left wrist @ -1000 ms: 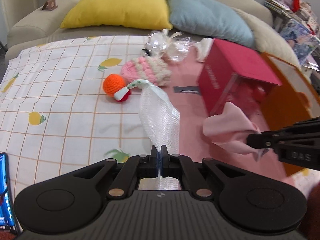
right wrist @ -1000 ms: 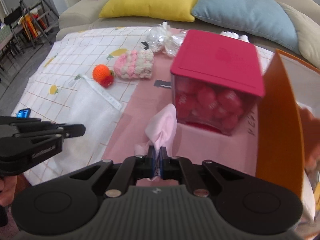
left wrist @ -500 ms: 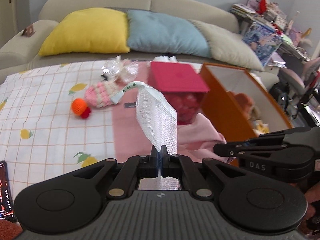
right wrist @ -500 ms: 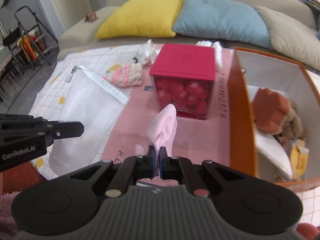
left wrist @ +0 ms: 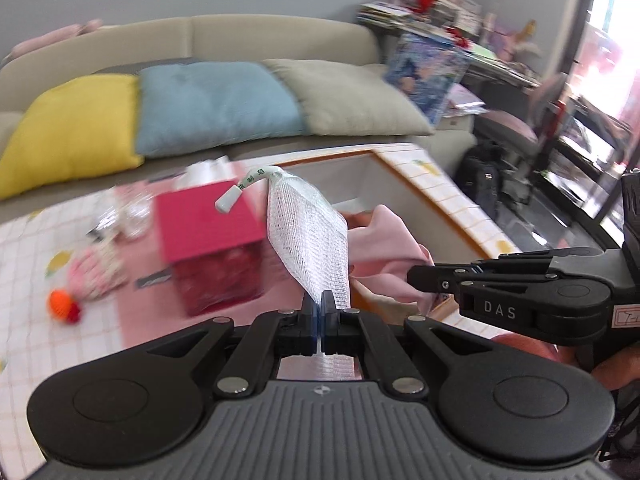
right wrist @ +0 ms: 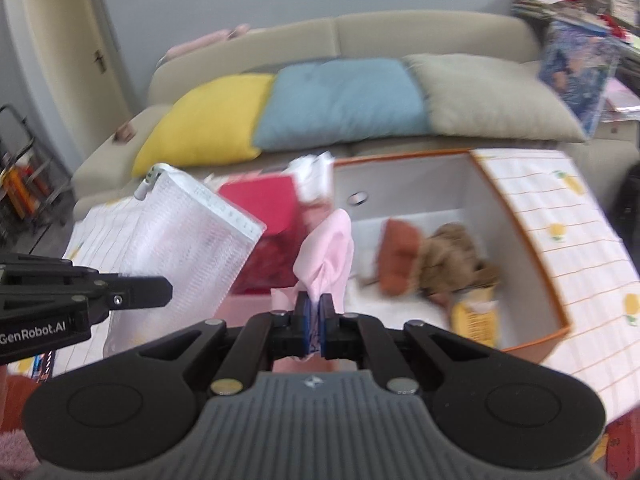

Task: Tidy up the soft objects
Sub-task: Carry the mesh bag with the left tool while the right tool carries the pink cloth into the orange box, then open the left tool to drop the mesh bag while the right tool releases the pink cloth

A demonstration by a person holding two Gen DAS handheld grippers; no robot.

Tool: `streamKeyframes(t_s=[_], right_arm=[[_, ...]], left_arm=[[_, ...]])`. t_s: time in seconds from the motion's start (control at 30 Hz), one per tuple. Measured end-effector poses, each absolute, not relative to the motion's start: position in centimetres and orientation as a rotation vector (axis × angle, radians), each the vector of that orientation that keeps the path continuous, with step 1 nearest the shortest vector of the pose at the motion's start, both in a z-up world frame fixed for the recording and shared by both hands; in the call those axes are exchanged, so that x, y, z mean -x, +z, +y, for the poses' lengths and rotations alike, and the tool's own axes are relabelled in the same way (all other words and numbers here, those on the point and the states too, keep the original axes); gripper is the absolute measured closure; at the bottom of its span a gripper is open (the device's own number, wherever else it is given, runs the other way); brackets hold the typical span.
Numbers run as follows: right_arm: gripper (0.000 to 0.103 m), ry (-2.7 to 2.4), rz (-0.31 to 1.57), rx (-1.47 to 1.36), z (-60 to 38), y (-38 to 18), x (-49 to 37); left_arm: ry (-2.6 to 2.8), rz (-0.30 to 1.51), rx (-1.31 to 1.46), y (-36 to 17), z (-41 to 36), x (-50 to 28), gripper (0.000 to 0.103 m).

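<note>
Now mesh bag (left wrist: 308,236) pinched in left gripper (left wrist: 320,304)

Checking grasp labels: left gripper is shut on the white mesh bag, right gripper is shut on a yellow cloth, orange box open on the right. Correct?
Not quite. The right gripper is shut on a pink cloth, not a yellow one, as the right wrist view shows. The rest holds: left gripper shut on the white mesh bag, orange box open on the right.

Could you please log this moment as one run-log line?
left gripper: shut on mesh bag | right gripper: shut on pink cloth | both held beside open orange box
</note>
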State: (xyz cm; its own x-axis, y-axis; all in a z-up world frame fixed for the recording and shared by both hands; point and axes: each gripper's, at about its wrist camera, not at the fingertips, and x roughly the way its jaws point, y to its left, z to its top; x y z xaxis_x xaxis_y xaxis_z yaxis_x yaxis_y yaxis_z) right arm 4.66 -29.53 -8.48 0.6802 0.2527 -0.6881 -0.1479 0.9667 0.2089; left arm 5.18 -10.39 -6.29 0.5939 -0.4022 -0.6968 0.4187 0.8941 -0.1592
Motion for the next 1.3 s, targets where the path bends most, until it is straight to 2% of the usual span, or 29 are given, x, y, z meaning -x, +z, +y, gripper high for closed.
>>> streamKeyframes(t_s=[0.3, 0.57, 0.97, 1.07, 1.17, 1.3], right_arm=[[0.102, 0.072, 0.773, -0.163, -37.2, -8.5, -6.8], [0.102, 0.032, 0.895, -0.118, -40.4, -12.1, -10.0], [0.101, 0.048, 1.054, 0.015, -39.9, -17.1, -13.1], [0.096, 0.058, 1.085, 0.033, -39.8, -17.7, -13.4], [0.096, 0.059, 1.11, 0.056, -39.6, -18.4, -13.6], [0.095, 0.066, 1.117, 0.095, -39.3, -18.6, -13.8]], left_arm=[[-0.602, 0.836, -0.098, -5.6, -18.2, -8.4, 0.102], [-0.616, 0.985, -0.153, -9.0, -23.2, -11.2, 0.102], [-0.597, 1.182, -0.283, -14.2, -26.1, -14.9, 0.102], [-0.606, 1.225, -0.31, -14.9, -26.7, -15.6, 0.101], [-0.605, 1.271, -0.334, -15.6, -27.2, -16.2, 0.1], [-0.586, 1.297, -0.332, -16.3, -27.3, -16.6, 0.093]])
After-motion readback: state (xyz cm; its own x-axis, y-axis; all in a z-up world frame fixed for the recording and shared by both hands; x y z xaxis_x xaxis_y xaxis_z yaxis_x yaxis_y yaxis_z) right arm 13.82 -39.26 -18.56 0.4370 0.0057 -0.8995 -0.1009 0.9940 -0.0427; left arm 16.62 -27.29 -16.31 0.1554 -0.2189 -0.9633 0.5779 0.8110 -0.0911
